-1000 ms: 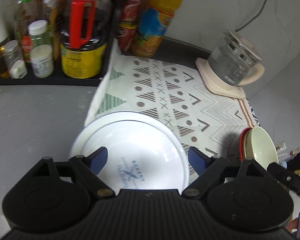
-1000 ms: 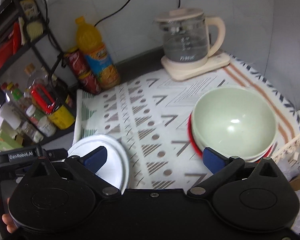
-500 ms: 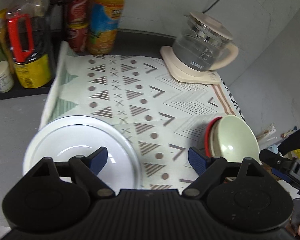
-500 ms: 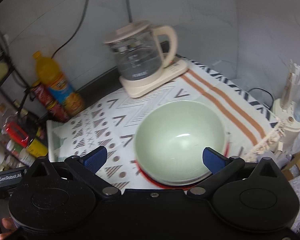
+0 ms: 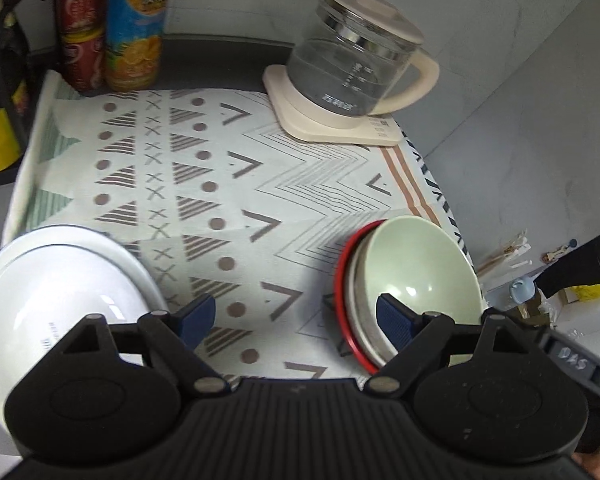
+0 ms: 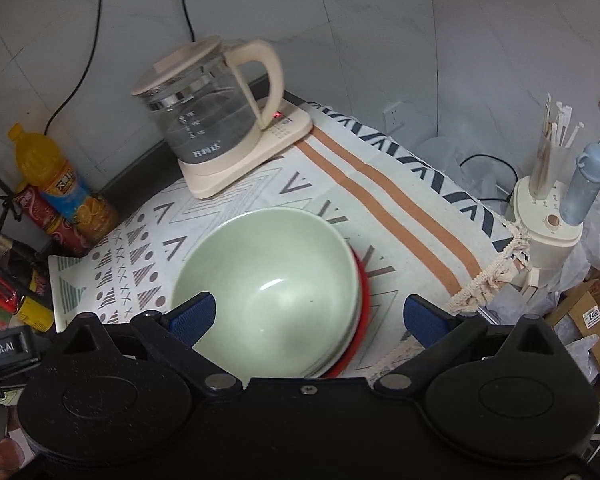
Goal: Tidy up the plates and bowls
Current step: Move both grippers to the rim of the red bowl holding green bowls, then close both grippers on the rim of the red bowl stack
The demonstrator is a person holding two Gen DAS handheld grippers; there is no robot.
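- Patterned cloth (image 5: pixel 300 184) carries green bowl (image 6: pixel 268 288), nested on a red-rimmed stack, right side.
- Your right gripper (image 6: pixel 310 316) is spread, empty; left gripper (image 5: pixel 296 316) likewise.
- Rigid, slick, likely breakable: pinch the rim.

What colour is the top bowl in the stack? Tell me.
Pale green bowl, clearest in the right wrist view.

Pale green bowl (image 6: pixel 268 280), red-rimmed plate (image 5: pixel 346 304), white plate (image 5: pixel 52 300).

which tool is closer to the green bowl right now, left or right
Right. The right tool hangs open directly over the green bowl, its fingers straddling it. The left tool, also open, sits between the white plate and the bowl, which lies off to its right.
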